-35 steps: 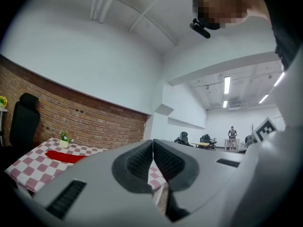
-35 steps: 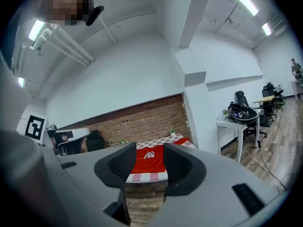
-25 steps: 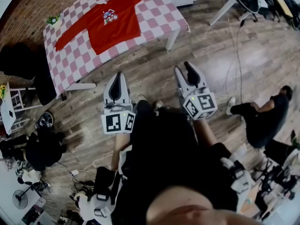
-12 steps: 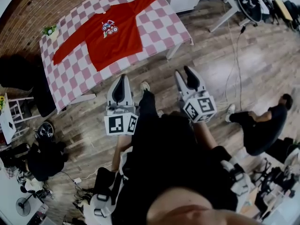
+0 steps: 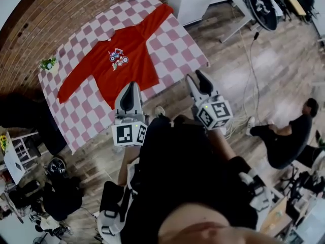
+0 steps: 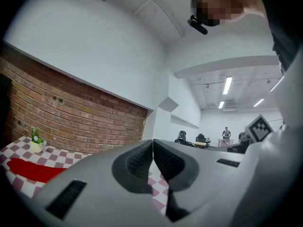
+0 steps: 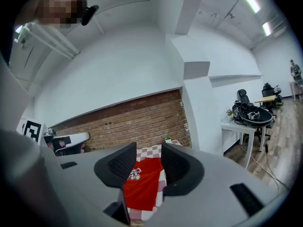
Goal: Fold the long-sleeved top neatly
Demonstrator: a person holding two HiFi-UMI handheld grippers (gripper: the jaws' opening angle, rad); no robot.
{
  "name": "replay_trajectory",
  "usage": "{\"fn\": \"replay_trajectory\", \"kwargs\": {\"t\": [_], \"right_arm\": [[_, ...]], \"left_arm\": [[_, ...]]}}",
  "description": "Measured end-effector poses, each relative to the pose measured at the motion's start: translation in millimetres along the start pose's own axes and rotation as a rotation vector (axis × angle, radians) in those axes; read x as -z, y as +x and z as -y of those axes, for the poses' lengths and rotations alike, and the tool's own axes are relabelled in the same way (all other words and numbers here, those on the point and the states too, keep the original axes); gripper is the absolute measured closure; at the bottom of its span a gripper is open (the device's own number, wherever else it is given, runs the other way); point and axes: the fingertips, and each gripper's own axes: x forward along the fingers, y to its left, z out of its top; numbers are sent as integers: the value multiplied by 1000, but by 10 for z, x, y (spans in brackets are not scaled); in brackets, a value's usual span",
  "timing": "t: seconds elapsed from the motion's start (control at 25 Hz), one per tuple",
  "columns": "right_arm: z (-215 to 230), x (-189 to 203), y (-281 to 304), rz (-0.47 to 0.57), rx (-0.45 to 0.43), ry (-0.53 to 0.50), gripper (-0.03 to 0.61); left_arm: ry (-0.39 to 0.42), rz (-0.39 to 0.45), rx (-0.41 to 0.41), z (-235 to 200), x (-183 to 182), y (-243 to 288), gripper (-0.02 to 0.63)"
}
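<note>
- Red long-sleeved top, small multicoloured chest print, upper left of frame.
- Pink-and-white checked tablecloth beneath.
- Red-brown brick wall, top left.
- Grey-brown plank floor.
- Light grey left gripper and right gripper, black-and-white markers.

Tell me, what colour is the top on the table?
The top is red; the head view shows it best.

Ceiling strip lights lit the room evenly; fisheye distortion bent edges, dark vignettes ringed every frame.

Brick wall behind checkered table; wood-plank floor.
</note>
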Motion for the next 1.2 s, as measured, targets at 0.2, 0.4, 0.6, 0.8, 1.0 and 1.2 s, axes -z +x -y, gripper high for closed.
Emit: {"fn": "replay_trajectory", "kwargs": {"t": [0.2, 0.4, 0.6, 0.8, 1.0, 1.2], "right_arm": [[99, -37, 409, -27, 24, 18, 422], [333, -67, 809, -36, 36, 31, 422], [702, -116, 1263, -43, 34, 52, 422], [1181, -195, 1838, -76, 19, 85, 422], [1731, -339, 2493, -107, 6, 108, 423], [2177, -422, 3133, -163, -28, 111, 423]], "left_arm": [[-36, -14, 11, -208, 29, 334, 606], [-49, -21, 27, -313, 83, 696, 606], [-50, -27, 32, -332, 114, 1179, 606], [-48, -42, 24, -349, 94, 1841, 606], [-51, -46, 9, -324, 7, 2623, 606], [-50, -46, -6, -289, -84, 3335, 606]]}}
